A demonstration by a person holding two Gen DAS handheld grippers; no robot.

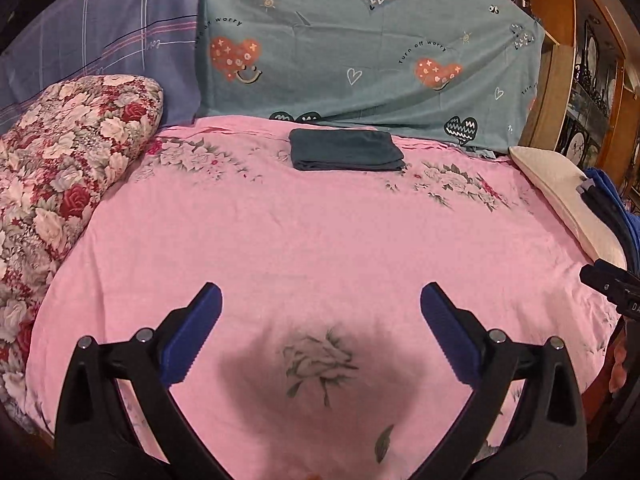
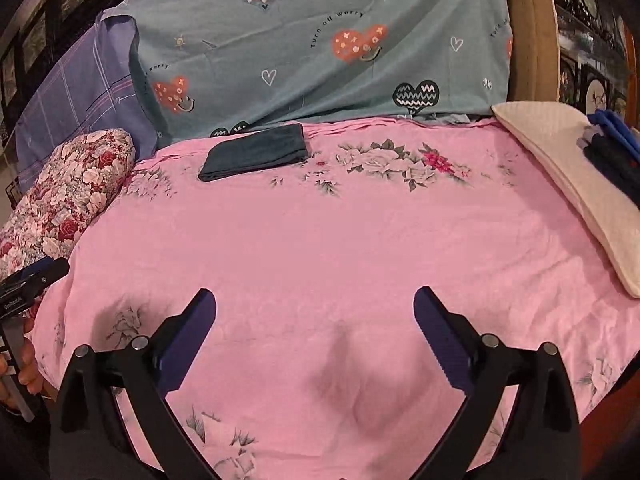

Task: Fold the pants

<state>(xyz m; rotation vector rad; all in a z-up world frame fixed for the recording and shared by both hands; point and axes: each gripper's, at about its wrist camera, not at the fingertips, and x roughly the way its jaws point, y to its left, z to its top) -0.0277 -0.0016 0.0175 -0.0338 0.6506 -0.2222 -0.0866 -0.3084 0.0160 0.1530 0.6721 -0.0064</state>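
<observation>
Dark teal pants (image 1: 346, 149) lie folded into a flat rectangle at the far side of the pink floral bedsheet (image 1: 320, 232), just in front of the teal heart-print pillow. They also show in the right wrist view (image 2: 256, 151), far left of centre. My left gripper (image 1: 320, 300) is open and empty, hovering over the near part of the sheet, far from the pants. My right gripper (image 2: 315, 304) is open and empty, also over the near part of the sheet. Its tip shows at the right edge of the left wrist view (image 1: 612, 284).
A red floral quilt roll (image 1: 60, 184) lies along the left. A teal heart-print pillow (image 1: 360, 40) and a purple plaid pillow (image 1: 100, 32) stand at the back. A cream pillow (image 2: 576, 184) with blue and dark clothes (image 2: 616, 152) on it lies at the right. Wooden shelving (image 1: 580, 80) stands beyond.
</observation>
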